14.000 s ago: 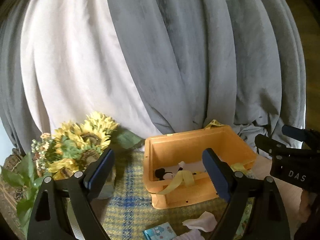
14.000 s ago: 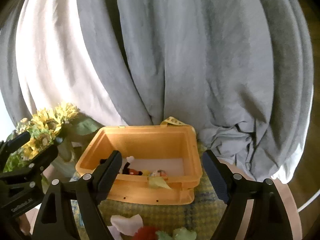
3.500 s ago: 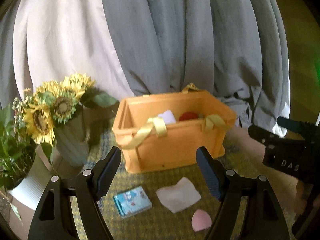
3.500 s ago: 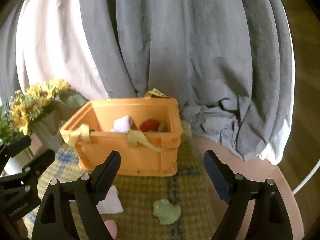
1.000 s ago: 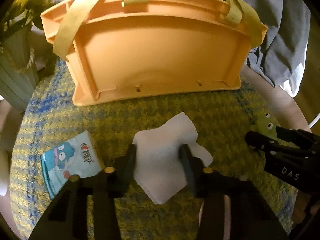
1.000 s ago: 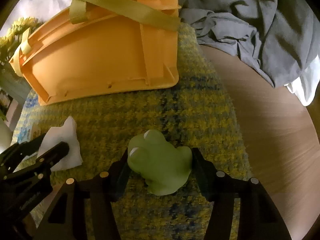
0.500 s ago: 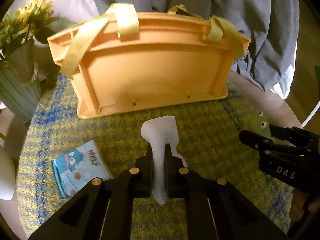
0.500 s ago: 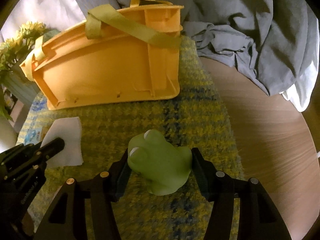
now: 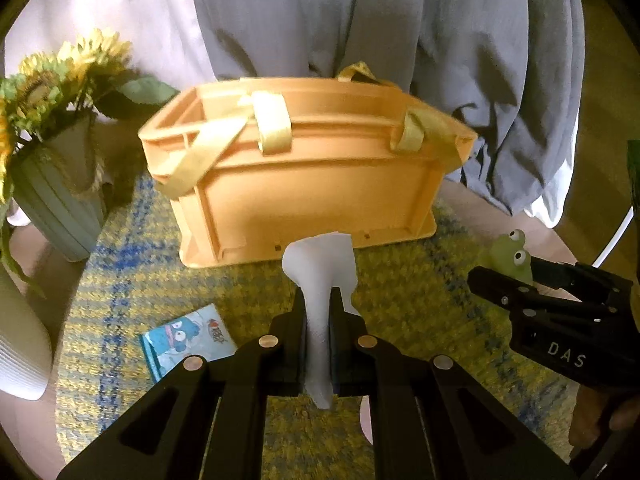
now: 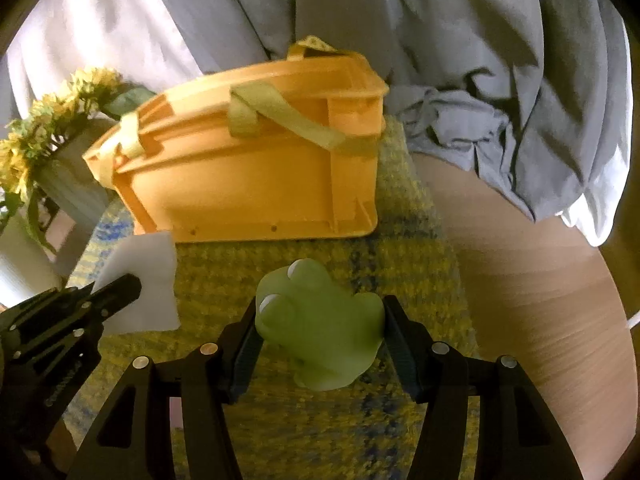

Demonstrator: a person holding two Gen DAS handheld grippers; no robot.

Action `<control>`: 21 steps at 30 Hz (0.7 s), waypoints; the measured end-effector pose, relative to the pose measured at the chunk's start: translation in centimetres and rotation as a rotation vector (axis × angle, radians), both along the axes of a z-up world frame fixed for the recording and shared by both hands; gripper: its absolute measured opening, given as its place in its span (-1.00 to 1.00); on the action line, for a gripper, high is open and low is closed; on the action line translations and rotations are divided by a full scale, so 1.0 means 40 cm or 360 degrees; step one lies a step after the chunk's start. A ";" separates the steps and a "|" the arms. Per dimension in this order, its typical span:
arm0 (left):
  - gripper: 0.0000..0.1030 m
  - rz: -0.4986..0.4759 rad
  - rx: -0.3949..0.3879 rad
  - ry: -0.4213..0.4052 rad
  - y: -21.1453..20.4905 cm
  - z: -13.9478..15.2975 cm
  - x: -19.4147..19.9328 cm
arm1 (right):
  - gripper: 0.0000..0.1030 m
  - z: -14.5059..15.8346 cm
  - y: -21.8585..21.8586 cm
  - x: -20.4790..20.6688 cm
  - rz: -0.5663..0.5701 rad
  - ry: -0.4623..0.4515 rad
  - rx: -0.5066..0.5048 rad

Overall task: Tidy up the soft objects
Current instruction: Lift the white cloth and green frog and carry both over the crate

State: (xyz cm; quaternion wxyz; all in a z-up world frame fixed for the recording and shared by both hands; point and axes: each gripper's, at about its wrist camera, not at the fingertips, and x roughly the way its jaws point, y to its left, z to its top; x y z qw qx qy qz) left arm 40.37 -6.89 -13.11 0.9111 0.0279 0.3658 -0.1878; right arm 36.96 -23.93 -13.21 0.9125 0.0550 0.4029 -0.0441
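White cloth [image 9: 319, 280] pinched in left tool [image 9: 316, 316], green frog [image 10: 320, 328] clamped in right tool [image 10: 320, 334]

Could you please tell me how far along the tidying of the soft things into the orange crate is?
Done: cannot tell; the orange crate's inside is hidden. In hand: the left gripper pinches the white cloth, the right gripper clamps the green frog toy. Left: crating both; the tissue packet lies on the mat.
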 end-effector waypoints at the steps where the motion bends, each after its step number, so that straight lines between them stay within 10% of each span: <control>1: -0.80 0.0002 -0.0005 -0.0014 0.003 0.008 -0.005 | 0.13 0.009 0.001 -0.002 0.0003 -0.0015 0.0000; 21: -0.80 0.0026 -0.0138 -0.0319 0.050 0.188 -0.058 | 0.13 0.190 0.047 -0.042 0.0088 -0.0356 -0.0009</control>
